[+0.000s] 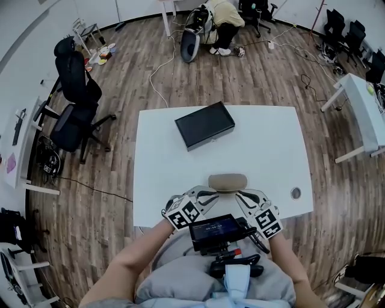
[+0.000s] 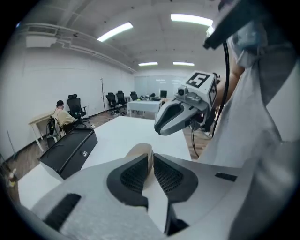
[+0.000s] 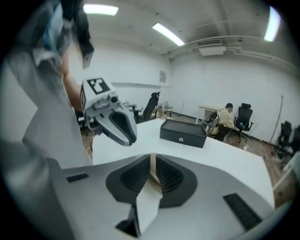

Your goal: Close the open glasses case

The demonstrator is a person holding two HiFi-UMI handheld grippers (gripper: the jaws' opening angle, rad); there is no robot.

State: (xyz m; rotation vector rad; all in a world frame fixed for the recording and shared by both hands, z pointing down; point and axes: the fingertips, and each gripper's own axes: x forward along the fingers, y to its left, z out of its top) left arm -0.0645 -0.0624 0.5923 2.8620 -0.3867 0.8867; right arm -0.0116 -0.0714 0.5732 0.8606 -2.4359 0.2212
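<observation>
The beige glasses case (image 1: 227,181) lies on the white table (image 1: 162,180) near its front edge, and from above its lid looks down. My left gripper (image 1: 210,197) hovers just in front of the case's left end, my right gripper (image 1: 242,197) in front of its right end. Both point down and inward at the case. In the left gripper view the left gripper (image 2: 153,161) has its jaws almost together with nothing between them; the case (image 2: 140,151) shows just beyond the tips and the right gripper (image 2: 176,117) above. The right gripper (image 3: 153,164) looks likewise, with the left gripper (image 3: 117,124) beside it.
A flat black box (image 1: 205,124) sits at the table's far side. A cable hole (image 1: 295,193) is at the front right. A black office chair (image 1: 75,102) stands left of the table. A person (image 1: 221,18) crouches far back on the wooden floor.
</observation>
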